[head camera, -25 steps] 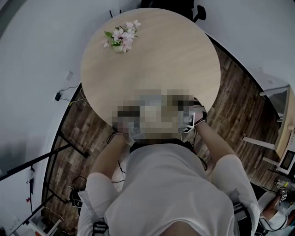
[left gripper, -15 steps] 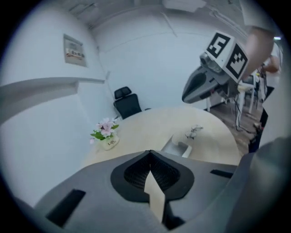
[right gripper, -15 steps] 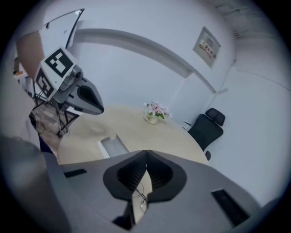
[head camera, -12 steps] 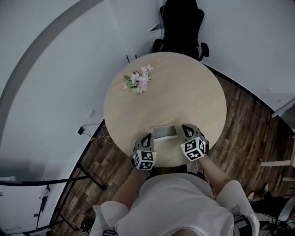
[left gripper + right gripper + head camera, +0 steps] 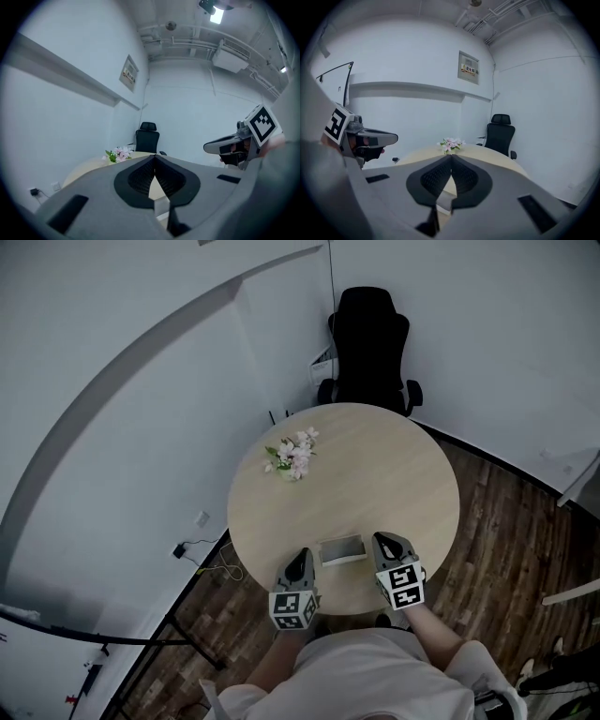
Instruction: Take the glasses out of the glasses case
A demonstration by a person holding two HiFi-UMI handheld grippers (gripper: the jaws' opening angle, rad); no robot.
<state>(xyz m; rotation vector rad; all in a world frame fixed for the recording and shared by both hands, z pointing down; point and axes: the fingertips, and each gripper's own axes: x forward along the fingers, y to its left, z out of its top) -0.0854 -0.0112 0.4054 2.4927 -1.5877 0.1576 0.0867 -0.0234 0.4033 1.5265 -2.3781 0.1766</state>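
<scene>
A closed light-grey glasses case point(image 5: 340, 549) lies flat on the round wooden table point(image 5: 375, 474), near its front edge. My left gripper point(image 5: 301, 557) hovers just left of the case with its jaws shut and nothing held. My right gripper point(image 5: 382, 541) hovers just right of the case, also shut and empty. In the left gripper view the jaws point(image 5: 154, 157) meet at the tip, the case point(image 5: 161, 206) shows below them, and the right gripper point(image 5: 234, 145) is off to the right. The right gripper view shows shut jaws point(image 5: 451, 157) over the case point(image 5: 444, 202).
A small bunch of pink and white flowers point(image 5: 293, 457) lies on the table's far left part. A black office chair point(image 5: 370, 348) stands behind the table against the white wall. Dark wooden floor surrounds the table, with cables by the wall at the left.
Both grippers have come up from the table edge and rolled upright, staying on either side of the case. The head view has drawn back, showing more of the room.
</scene>
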